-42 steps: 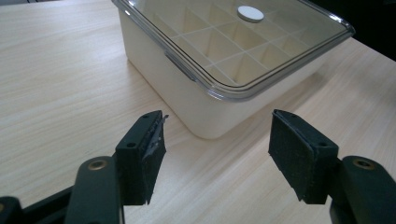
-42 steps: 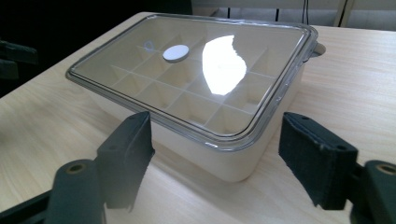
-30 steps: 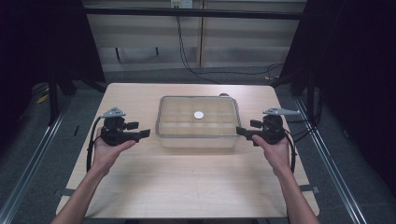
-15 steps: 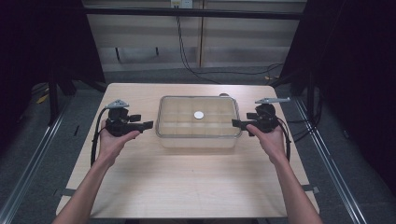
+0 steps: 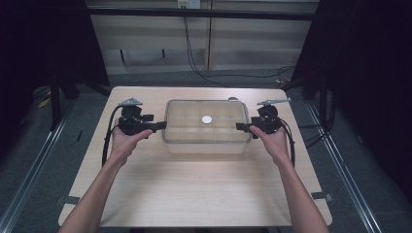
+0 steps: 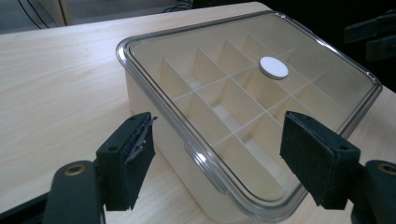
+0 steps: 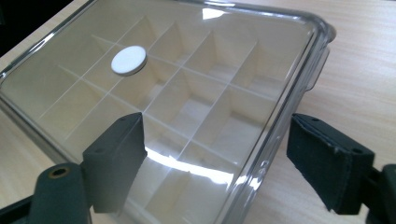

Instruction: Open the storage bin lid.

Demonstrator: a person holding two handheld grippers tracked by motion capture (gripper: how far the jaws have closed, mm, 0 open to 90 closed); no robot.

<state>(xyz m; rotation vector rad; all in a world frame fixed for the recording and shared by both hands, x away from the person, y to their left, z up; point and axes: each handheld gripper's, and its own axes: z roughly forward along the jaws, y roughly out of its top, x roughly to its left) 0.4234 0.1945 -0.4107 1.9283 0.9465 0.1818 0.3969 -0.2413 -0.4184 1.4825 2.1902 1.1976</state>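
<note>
Both the left gripper (image 5: pixel 156 127) and right gripper (image 5: pixel 243 127) gape wide at the box (image 5: pixel 206 127) ends. Close squarely on the lid (image 6: pixel 252 88) rim, lifting evenly.

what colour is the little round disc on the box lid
White. The disc on the clear lid shows best in the left gripper view.

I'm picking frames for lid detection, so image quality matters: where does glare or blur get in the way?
Right gripper view: a bright streak of glare crosses the clear lid near the jaws, and a smaller highlight sits at its far edge. Left gripper view: only a thin glint along the lid's rim; the dividers read sharply. High view: evenly lit, surroundings dark.
</note>
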